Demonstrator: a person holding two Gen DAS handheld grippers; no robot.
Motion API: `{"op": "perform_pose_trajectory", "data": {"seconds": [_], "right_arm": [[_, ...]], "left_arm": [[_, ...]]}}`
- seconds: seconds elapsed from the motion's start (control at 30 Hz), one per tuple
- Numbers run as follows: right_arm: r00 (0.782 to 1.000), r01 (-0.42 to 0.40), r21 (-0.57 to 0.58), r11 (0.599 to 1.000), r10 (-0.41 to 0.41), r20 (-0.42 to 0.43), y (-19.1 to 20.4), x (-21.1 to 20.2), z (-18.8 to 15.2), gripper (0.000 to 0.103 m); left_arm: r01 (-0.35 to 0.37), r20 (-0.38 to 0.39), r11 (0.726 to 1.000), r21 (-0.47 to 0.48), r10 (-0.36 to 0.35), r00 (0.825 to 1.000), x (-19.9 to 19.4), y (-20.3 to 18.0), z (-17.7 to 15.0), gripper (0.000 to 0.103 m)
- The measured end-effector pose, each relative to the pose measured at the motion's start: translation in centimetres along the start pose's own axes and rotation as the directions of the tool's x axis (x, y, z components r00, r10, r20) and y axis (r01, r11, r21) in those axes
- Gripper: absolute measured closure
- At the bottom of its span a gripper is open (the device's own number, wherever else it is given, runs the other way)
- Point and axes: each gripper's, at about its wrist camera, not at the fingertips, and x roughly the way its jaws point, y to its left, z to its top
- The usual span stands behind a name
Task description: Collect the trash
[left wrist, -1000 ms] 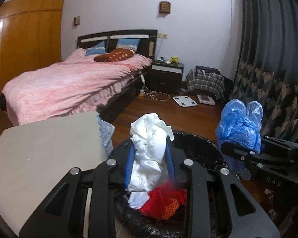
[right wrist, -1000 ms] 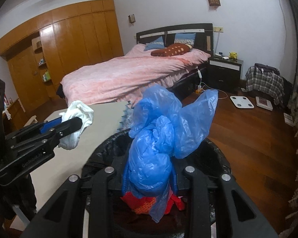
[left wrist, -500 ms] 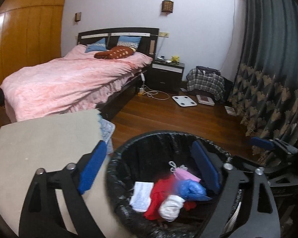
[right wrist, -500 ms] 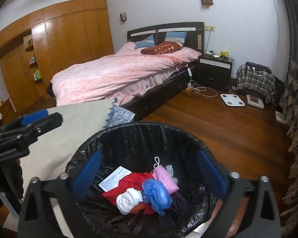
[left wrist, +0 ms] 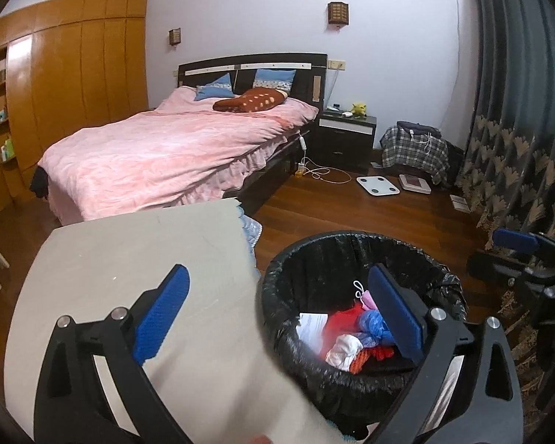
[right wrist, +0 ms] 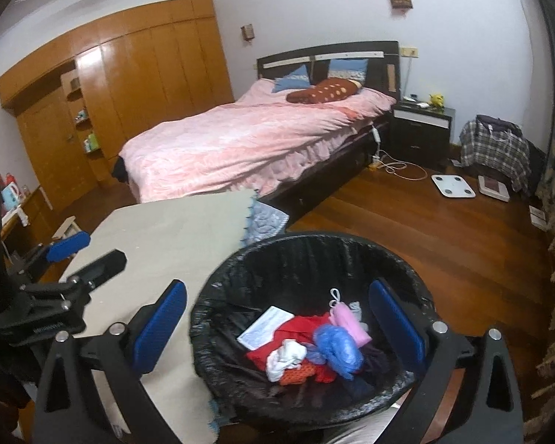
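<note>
A round bin lined with a black bag (left wrist: 355, 238) (right wrist: 307, 238) stands beside a grey table. Inside lie a white wad (left wrist: 342, 347) (right wrist: 286, 357), a blue plastic bag (left wrist: 373, 325) (right wrist: 338, 346), red trash (right wrist: 298, 327), a pink piece (right wrist: 346, 320) and a white paper (right wrist: 264, 327). My left gripper (left wrist: 281, 318) is open and empty, over the bin's left rim and the table edge. My right gripper (right wrist: 277, 327) is open and empty above the bin. Each gripper also shows in the other's view: the right one (left wrist: 518, 248), the left one (right wrist: 70, 255).
The grey table (left wrist: 129, 259) (right wrist: 174, 236) lies left of the bin. A bed with a pink cover (left wrist: 166, 148) stands behind it, a dark nightstand (left wrist: 346, 137) beyond. A scale (left wrist: 377, 185) lies on the wooden floor. Curtains (left wrist: 518, 129) hang at the right.
Both grippers opened and dropped the white wad and the blue bag into the bin a second ago. Since then both have drawn back and up a little, still open.
</note>
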Motion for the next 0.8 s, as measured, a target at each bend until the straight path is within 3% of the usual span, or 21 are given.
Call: {"op": "perform_pose_trajectory", "data": {"seconds": [0.3, 0.8], "right_arm": [[0.999, -0.028, -0.053, 0.998, 0.029, 0.015, 2.3, -1.6, 0.7, 0.006], [0.999, -0.037, -0.068, 0.997, 0.039, 0.015, 2.8, -1.5, 0.5, 0.006]], "left_arm": [[-0.034, 0.02, 0.999, -0.018, 0.035, 0.999, -3.3, 0.4, -0.3, 0.008], [-0.053, 0.03, 0.998, -0.037, 0.054, 0.998, -4.6, 0.7, -0.2, 0.008]]}}
